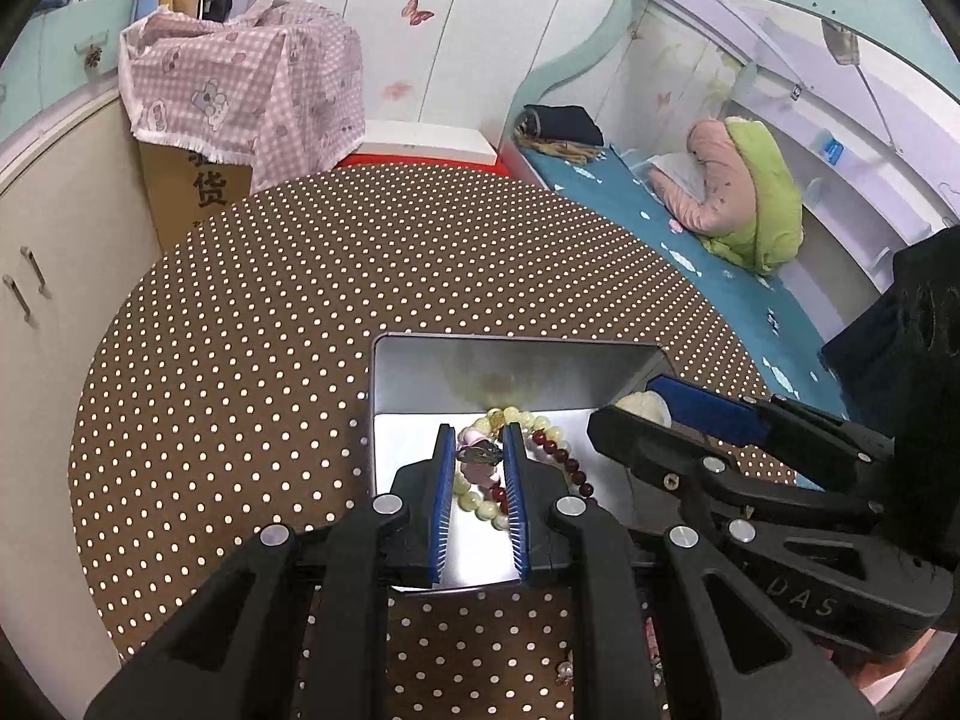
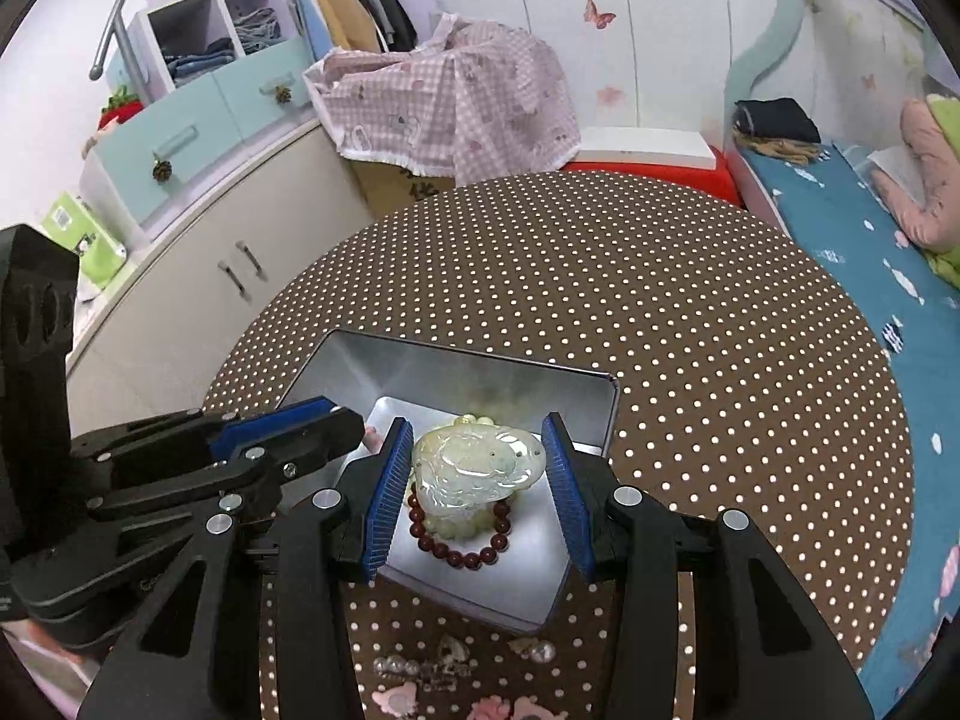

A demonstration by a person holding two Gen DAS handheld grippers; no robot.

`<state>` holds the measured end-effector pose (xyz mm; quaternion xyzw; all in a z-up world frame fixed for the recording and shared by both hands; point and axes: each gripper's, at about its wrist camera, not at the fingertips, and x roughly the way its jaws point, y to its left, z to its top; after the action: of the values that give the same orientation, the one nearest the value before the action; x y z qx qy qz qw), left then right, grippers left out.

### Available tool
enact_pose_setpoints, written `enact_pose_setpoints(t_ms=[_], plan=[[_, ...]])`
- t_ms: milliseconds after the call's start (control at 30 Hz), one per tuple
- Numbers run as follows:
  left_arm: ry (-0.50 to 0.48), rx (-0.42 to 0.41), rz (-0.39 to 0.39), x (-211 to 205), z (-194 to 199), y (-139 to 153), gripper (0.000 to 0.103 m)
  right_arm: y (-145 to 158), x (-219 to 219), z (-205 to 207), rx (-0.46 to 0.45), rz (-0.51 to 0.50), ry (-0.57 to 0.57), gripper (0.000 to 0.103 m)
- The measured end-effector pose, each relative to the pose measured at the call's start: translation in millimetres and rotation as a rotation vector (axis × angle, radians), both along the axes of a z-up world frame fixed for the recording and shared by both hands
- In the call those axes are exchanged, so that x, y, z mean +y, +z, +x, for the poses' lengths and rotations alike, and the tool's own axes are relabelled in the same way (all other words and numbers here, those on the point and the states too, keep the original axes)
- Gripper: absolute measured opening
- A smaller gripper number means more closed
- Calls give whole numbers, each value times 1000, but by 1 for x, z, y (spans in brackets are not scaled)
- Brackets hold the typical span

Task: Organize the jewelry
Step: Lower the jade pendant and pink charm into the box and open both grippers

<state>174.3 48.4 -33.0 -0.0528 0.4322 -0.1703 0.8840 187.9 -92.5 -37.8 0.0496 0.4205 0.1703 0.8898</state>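
On the left, my left gripper (image 1: 478,453) is over the metal tin (image 1: 420,372), its blue pads clenched on a small dark clip with a pink piece (image 1: 479,453) above the pale bead bracelet (image 1: 474,495) and the dark red bead bracelet (image 1: 570,468) lying inside. To the right, my right gripper (image 2: 477,468) hangs in the same tin with its jaws spread either side of the carved jade pendant (image 2: 477,471); I cannot tell if they touch it. I judge I'm mid-drop: next, release the clip, then fetch the pearl pieces (image 2: 543,651) on the near tablecloth (image 2: 690,330).
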Motion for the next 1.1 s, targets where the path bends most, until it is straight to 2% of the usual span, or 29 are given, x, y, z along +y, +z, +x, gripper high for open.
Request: enact_pose_setpoints(t_ms=[367, 433, 667, 833, 1100], plan=[[-8, 7, 4, 0, -2, -1, 15, 2, 4, -4, -29, -24, -8, 45], [-6, 8, 8, 0, -2, -1, 15, 3, 3, -6, -34, -30, -15, 48], [-12, 6, -5, 0, -7, 4, 30, 10, -10, -16, -59, -18, -56, 60], [-11, -14, -1, -4, -15, 9, 41, 15, -22, -24, -73, -19, -77, 62], [-11, -30, 5, -11, -28, 18, 42, 21, -34, -40, -93, -16, -91, 63]])
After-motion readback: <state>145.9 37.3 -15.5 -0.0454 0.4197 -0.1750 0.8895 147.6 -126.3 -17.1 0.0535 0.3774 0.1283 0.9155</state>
